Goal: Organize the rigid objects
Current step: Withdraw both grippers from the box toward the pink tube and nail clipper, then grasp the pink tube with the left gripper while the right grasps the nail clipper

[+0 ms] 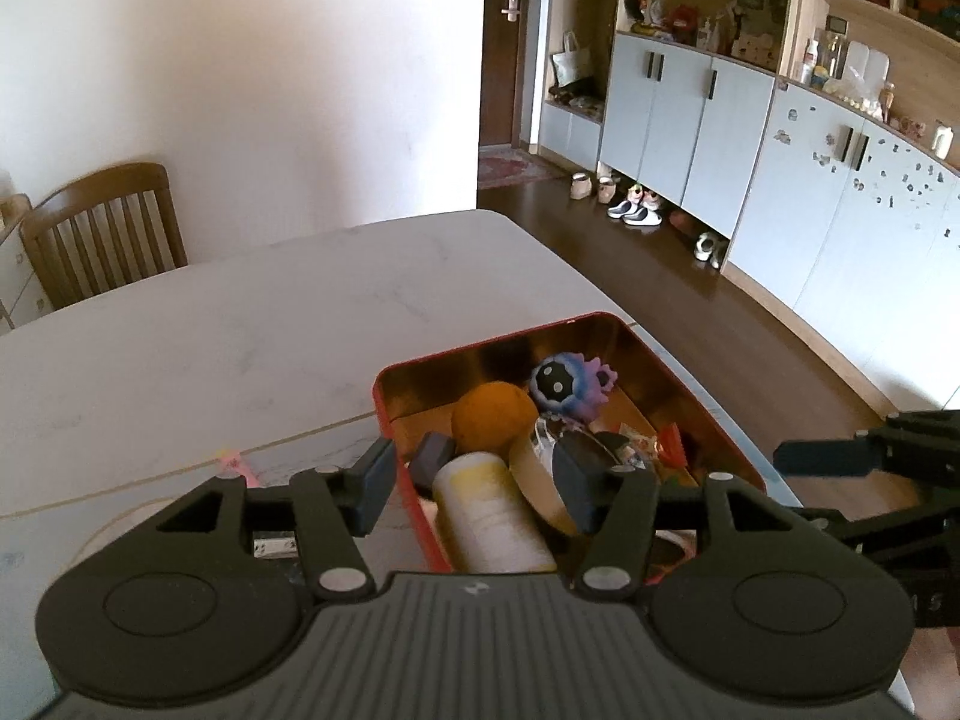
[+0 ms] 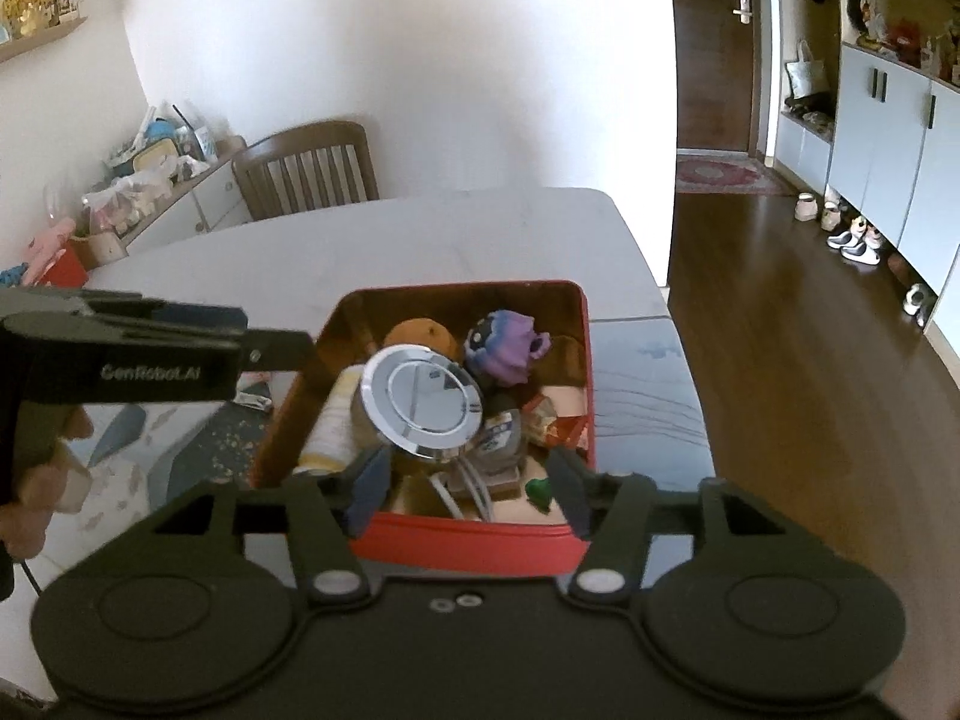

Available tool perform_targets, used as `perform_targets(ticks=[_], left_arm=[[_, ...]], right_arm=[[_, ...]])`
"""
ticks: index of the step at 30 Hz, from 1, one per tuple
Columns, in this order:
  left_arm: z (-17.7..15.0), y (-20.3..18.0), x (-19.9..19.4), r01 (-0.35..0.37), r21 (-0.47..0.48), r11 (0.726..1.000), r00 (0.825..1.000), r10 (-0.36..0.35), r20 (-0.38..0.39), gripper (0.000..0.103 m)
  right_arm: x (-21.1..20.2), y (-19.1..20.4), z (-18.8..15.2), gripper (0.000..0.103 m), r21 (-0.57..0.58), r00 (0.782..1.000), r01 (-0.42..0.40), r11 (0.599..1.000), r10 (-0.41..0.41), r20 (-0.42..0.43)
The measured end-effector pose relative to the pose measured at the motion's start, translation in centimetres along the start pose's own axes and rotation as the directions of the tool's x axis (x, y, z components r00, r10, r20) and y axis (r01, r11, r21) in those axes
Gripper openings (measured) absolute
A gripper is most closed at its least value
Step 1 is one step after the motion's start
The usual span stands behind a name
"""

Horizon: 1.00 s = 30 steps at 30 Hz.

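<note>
A red tin [image 1: 492,343] with a gold inside stands on the white table [image 1: 240,330], near its right edge. In it lie an orange ball [image 1: 492,414], a purple-blue toy [image 1: 567,384], a white and yellow bottle [image 1: 486,510] and, in the right wrist view, a round chrome disc [image 2: 423,399]. My left gripper [image 1: 474,483] hangs open astride the tin's left wall, above the bottle, holding nothing. My right gripper [image 2: 467,491] is open over the tin's near wall [image 2: 468,546], its pads touching nothing. Each gripper shows at the edge of the other's view.
A wooden chair [image 1: 102,234] stands at the table's far side. A small pink item [image 1: 231,459] lies left of the tin. Past the table's right edge lies dark wooden floor with shoes [image 1: 633,213] along pale cabinets [image 1: 684,120]. A cluttered sideboard [image 2: 150,180] stands far left.
</note>
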<state>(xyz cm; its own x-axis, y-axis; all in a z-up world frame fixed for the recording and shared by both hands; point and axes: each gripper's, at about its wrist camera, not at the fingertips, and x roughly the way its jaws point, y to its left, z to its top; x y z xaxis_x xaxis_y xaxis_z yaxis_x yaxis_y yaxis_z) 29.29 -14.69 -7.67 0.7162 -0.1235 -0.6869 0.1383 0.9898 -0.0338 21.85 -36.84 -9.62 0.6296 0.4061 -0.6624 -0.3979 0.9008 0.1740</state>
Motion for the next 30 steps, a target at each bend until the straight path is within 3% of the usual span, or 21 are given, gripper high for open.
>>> perform_targets(ticks=[5,8,13,17,30], left_arm=[[-0.8,1.3,-1.4,0.013,-0.005,1.000,1.000,-0.013,-0.005,0.057],[-1.5,2.4,-2.2,0.014,-0.004,1.000,1.000,-0.014,-0.003,0.068],[-2.7,4.6,-3.4,0.014,-0.013,1.000,1.000,-0.014,0.000,0.069],[-3.6,6.5,-4.5,0.005,-0.011,1.000,1.000,-0.005,0.019,0.081],[-4.2,13.9,-5.0,0.009,-0.048,0.999,0.999,-0.007,0.039,0.082]], right_arm=[[-0.6,1.5,-0.2,0.075,0.019,1.000,0.008,1.000,-0.008,0.014],[-0.8,2.7,-0.2,0.083,0.029,1.000,0.017,0.999,-0.017,0.025],[-0.8,5.2,-0.3,0.091,0.030,0.999,0.010,0.999,-0.011,0.034],[-0.5,7.3,-0.6,0.100,0.029,0.999,0.014,0.999,-0.015,0.042],[1.9,15.1,-0.9,0.103,-0.039,0.998,-0.032,0.999,0.034,0.048]])
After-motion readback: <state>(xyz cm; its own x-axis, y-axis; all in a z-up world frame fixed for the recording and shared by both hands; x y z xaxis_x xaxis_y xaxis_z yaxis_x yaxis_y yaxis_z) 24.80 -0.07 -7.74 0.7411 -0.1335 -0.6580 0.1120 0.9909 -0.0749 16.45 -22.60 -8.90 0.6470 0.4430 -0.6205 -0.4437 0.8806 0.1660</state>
